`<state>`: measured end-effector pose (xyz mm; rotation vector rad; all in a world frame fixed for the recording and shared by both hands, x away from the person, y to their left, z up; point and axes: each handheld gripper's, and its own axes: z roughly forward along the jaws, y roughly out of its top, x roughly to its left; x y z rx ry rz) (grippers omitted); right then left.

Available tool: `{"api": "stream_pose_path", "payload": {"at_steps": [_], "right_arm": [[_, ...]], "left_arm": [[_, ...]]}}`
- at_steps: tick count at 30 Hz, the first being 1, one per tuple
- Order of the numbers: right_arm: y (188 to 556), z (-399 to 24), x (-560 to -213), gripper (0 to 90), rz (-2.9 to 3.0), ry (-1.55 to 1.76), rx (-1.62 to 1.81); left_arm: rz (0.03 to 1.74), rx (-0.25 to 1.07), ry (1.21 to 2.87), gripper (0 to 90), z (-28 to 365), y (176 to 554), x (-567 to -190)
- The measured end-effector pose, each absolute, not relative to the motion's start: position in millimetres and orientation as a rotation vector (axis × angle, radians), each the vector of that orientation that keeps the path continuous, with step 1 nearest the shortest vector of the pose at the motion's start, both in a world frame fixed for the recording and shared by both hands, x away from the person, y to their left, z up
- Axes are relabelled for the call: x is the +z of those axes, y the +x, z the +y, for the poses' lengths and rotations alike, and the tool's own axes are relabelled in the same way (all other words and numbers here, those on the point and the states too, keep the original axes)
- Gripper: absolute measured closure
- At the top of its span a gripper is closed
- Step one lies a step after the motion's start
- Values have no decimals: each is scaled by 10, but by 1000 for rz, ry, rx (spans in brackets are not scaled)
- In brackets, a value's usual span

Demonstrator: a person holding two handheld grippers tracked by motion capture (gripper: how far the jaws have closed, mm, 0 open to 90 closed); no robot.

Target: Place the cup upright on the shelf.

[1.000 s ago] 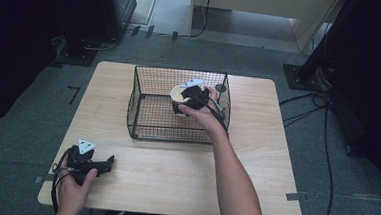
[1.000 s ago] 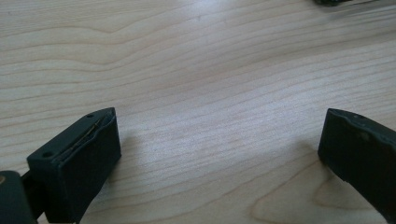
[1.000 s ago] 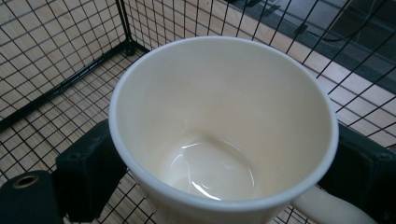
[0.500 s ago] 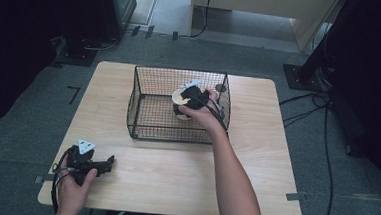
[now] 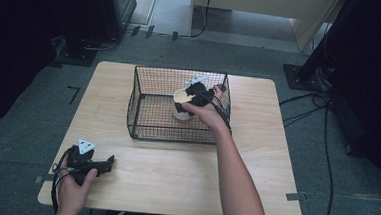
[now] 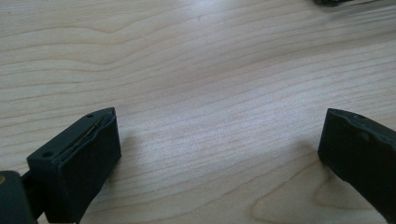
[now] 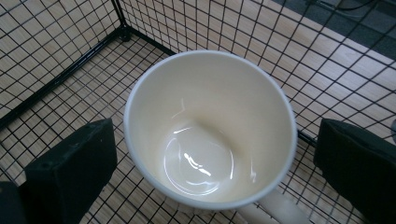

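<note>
Right tool (image 7: 215,154) is spread wide, one black jaw on each side of the cream mug (image 7: 210,130), neither pad touching it as far as the right gripper view shows. We're looking straight down into the mug: empty, glossy inside, upright on the mesh floor of the black wire basket (image 5: 144,92), with its handle (image 7: 275,210) pointing toward the camera at the bottom edge. From the high view, the mug (image 5: 181,104) stands right of centre in the basket, right tool (image 5: 191,100) poised above it.

My read: glazed ceramic, so rigid, fairly weighty, slick and chip-prone against the wire. Squeezing across the full body looks like a stretch for these jaws; pinching the rim wall, one pad inside and one outside, seems the surer hold.

Left tool (image 6: 215,154) sits released, jaws apart over bare table (image 6: 201,70), near the front left corner.
</note>
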<state>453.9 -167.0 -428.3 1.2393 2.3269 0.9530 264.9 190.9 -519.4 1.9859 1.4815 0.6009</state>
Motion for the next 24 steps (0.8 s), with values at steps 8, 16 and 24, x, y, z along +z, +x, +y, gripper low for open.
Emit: {"api": "stream_pose_path", "payload": {"at_steps": [8,16,24], "right_arm": [[4403,-1730,-4094,0,2294,1202,1028],[4199,-1772,-3900,0,2237,1201,1096],[3987,-1963,-3724,0,2135,1205,1186]], "left_arm": [[1481,600,1987,0,1909,2649,-5194],[1482,600,1986,0,1909,2649,-5194],[1482,600,1986,0,1909,2649,-5194]]}}
